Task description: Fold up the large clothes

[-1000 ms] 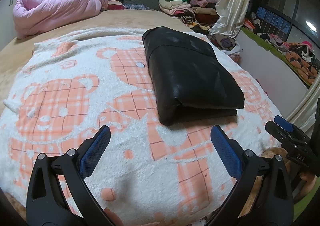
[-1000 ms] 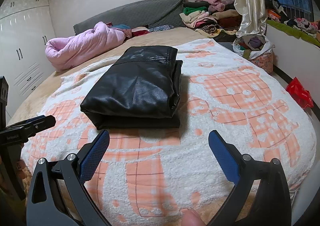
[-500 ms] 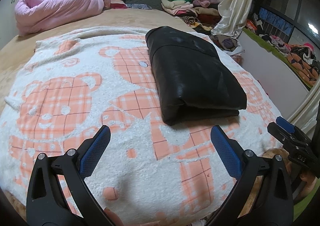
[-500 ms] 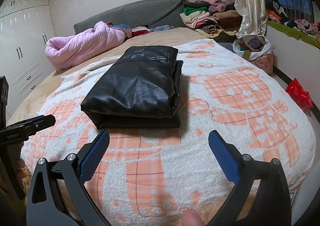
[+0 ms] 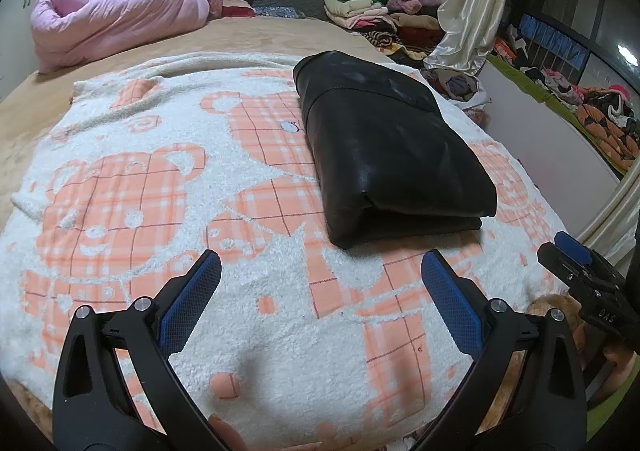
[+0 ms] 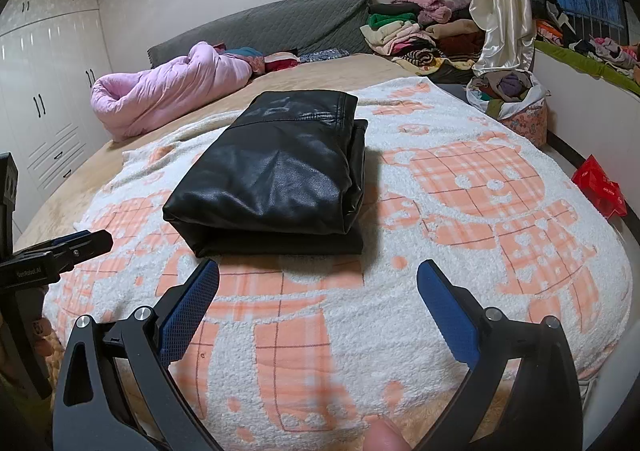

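A black leather garment (image 5: 384, 147) (image 6: 276, 179) lies folded into a thick rectangular bundle on a white blanket with orange bears (image 5: 160, 179) (image 6: 480, 191). My left gripper (image 5: 320, 287) hovers open above the blanket, short of the bundle's near end, holding nothing. My right gripper (image 6: 318, 291) is open too, just short of the bundle's near folded edge, empty. Each gripper shows at the edge of the other's view: the right gripper (image 5: 580, 275) on the right, the left gripper (image 6: 60, 251) on the left.
A rolled pink duvet (image 5: 116, 15) (image 6: 168, 91) lies at the head of the bed by a grey headboard (image 6: 260, 27). Stacked clothes (image 5: 372, 11) (image 6: 420, 31) sit at the far right beside a cream curtain (image 6: 500, 3). A red packet (image 6: 600, 187) lies on the floor.
Both grippers have shifted slightly, so the bundle sits a little differently in each view. The garment itself has not moved, and both grippers stay open.
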A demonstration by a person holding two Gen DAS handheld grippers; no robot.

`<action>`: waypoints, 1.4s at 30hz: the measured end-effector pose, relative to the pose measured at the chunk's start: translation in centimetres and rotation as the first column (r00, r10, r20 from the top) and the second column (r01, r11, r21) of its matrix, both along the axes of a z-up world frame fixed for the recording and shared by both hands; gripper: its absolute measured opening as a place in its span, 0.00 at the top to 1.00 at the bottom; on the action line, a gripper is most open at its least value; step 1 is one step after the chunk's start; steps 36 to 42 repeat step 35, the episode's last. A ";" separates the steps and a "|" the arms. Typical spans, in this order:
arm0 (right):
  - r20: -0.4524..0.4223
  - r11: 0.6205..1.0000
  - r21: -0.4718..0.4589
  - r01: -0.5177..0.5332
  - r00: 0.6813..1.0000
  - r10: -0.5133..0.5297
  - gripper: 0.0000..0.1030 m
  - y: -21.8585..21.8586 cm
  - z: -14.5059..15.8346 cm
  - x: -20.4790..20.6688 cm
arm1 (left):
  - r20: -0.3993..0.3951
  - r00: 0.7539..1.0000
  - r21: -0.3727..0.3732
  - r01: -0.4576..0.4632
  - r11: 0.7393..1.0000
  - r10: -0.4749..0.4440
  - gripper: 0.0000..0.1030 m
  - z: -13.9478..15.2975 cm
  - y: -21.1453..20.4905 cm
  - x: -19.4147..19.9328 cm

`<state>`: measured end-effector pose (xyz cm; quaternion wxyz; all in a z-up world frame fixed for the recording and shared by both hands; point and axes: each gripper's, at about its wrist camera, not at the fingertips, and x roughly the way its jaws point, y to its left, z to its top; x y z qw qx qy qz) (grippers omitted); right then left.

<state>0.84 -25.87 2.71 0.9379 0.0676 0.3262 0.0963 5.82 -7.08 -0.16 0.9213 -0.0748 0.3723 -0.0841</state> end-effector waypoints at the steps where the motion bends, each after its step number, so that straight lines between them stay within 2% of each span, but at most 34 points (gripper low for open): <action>1: 0.000 1.000 0.001 -0.001 1.000 0.001 0.04 0.0 0.0 0.0 | -0.001 1.000 0.003 -0.001 1.000 0.001 0.09 0.0 0.1 0.0; 16: -0.001 1.000 -0.001 0.003 1.000 -0.003 0.04 0.0 0.0 -0.1 | -0.030 0.999 0.039 -0.029 0.999 0.031 0.09 -0.4 -0.3 0.0; 21: 0.001 1.000 -0.001 0.019 1.000 -0.019 0.04 -0.4 0.1 -0.4 | -0.016 1.000 0.040 -0.018 0.999 0.018 0.09 -0.2 -0.3 -0.4; 25: 0.020 0.997 0.005 0.077 0.997 -0.077 0.04 -2.0 0.7 -1.1 | -0.020 0.999 0.019 -0.038 0.999 0.039 0.09 0.0 0.7 -0.4; 27: 0.028 0.990 0.010 0.139 0.990 -0.139 0.04 -4.2 1.1 -1.8 | -0.042 0.997 0.006 -0.065 0.998 0.065 0.09 -0.2 1.9 0.1; 29: 0.029 0.979 0.016 0.203 0.979 -0.203 0.04 -6.6 1.2 -2.4 | -0.071 0.993 -0.010 -0.091 0.996 0.090 0.09 -0.5 3.8 0.7; 32: 0.011 0.929 -0.020 0.370 0.929 -0.369 0.04 -12.8 0.6 -3.8 | -0.104 0.982 -0.022 -0.161 0.987 0.158 0.09 -0.7 8.0 1.7; 33: 0.007 0.895 -0.048 0.444 0.896 -0.445 0.04 -15.5 0.2 -4.5 | -0.109 0.976 -0.025 -0.194 0.981 0.190 0.09 -0.7 9.9 1.9; 34: -0.010 0.846 -0.086 0.526 0.849 -0.529 0.04 -18.6 -0.5 -5.3 | -0.108 0.965 -0.021 -0.243 0.970 0.240 0.09 -0.7 12.7 2.1; 35: -0.031 0.807 -0.110 0.580 0.810 -0.586 0.04 -20.8 -1.1 -5.9 | -0.107 0.950 0.012 -0.294 0.956 0.294 0.09 -0.7 15.7 2.2; 42: -0.031 0.807 -0.110 0.580 0.810 -0.586 0.04 -20.8 -1.1 -5.9 | -0.107 0.950 0.012 -0.294 0.956 0.294 0.09 -0.7 15.7 2.2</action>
